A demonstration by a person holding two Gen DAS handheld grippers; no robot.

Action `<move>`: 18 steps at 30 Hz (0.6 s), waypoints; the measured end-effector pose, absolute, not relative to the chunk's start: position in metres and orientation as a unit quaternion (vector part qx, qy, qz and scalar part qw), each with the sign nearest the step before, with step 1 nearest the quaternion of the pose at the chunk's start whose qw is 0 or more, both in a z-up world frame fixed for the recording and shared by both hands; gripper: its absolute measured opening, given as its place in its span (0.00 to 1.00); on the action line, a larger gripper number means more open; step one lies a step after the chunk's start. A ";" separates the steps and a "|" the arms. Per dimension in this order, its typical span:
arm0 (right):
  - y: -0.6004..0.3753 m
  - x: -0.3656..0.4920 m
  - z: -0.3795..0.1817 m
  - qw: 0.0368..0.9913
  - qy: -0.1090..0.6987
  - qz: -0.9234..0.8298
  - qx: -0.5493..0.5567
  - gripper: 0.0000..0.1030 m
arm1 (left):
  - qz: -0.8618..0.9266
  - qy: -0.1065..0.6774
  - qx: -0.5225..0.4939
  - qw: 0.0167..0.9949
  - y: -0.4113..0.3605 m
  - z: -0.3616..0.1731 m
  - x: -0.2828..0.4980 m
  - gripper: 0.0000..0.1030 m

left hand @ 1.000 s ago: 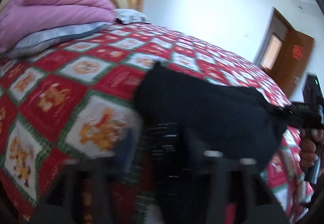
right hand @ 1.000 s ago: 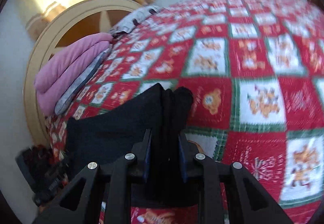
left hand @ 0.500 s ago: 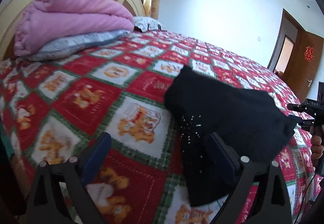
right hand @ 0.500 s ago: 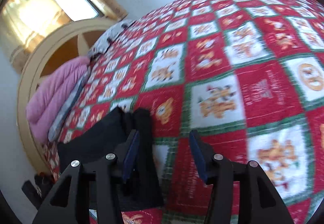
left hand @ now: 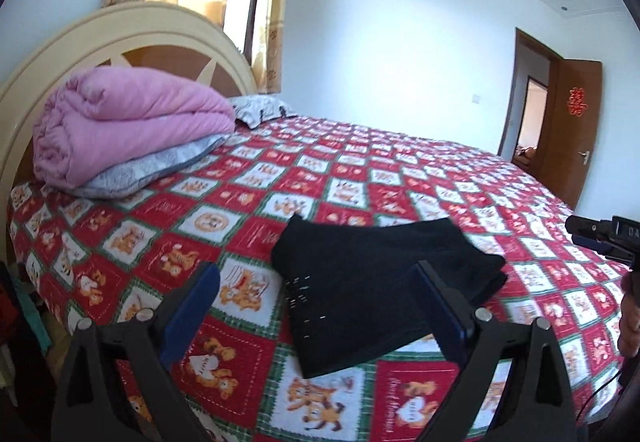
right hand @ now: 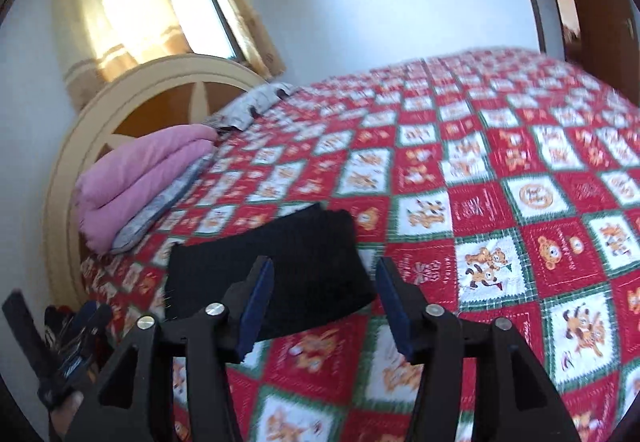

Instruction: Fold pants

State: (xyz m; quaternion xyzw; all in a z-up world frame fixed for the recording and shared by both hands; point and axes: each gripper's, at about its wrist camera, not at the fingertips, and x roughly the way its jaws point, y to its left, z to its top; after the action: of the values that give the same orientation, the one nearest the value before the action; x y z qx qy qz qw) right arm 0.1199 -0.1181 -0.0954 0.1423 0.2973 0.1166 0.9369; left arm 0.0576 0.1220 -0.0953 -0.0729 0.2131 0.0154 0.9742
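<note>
While both tongs stand spread and empty, the folded black fabric pants [left hand: 384,282] lie flat on the red-and-white patchwork bed quilt [left hand: 280,178]. Left tongs [left hand: 316,306] and right tongs [right hand: 324,306] hover clear of them.

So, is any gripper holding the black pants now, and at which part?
Nothing is held. Left gripper and right gripper are open; the pants lie folded on the bed.

Black claw [left hand: 316,306] arms, blue pads, silver screws.

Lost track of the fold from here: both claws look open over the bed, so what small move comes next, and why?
Probably back both claws away. The black pants lie folded in a compact stack on the quilt, and the left claw and right claw are open, holding nothing, so the fold looks finished.
</note>
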 end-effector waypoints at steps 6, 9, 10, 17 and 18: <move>-0.096 0.079 -0.070 0.950 0.267 0.123 0.104 0.56 | 0.005 0.188 -0.078 0.979 0.119 -0.076 0.044 0.95; -0.090 0.065 -0.062 0.955 0.256 0.122 0.090 0.56 | 0.002 0.179 -0.079 0.981 0.117 -0.070 0.039 0.95; -0.088 0.062 -0.060 0.956 0.254 0.122 0.085 0.56 | 0.001 0.177 -0.079 0.981 0.117 -0.068 0.037 0.95; -0.077 0.047 -0.052 0.960 0.243 0.125 0.067 0.56 | -0.003 0.167 -0.080 0.983 0.114 -0.061 0.031 0.95; -0.076 0.045 -0.051 0.960 0.242 0.125 0.065 0.57 | -0.003 0.166 -0.081 0.983 0.115 -0.061 0.031 0.95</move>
State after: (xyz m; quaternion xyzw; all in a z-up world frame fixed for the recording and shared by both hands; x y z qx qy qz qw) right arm 0.0455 -0.0760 -0.0513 0.0650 0.2425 0.1250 0.9599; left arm 0.0310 0.1145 -0.0606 -0.0809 0.1664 -0.0034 0.9827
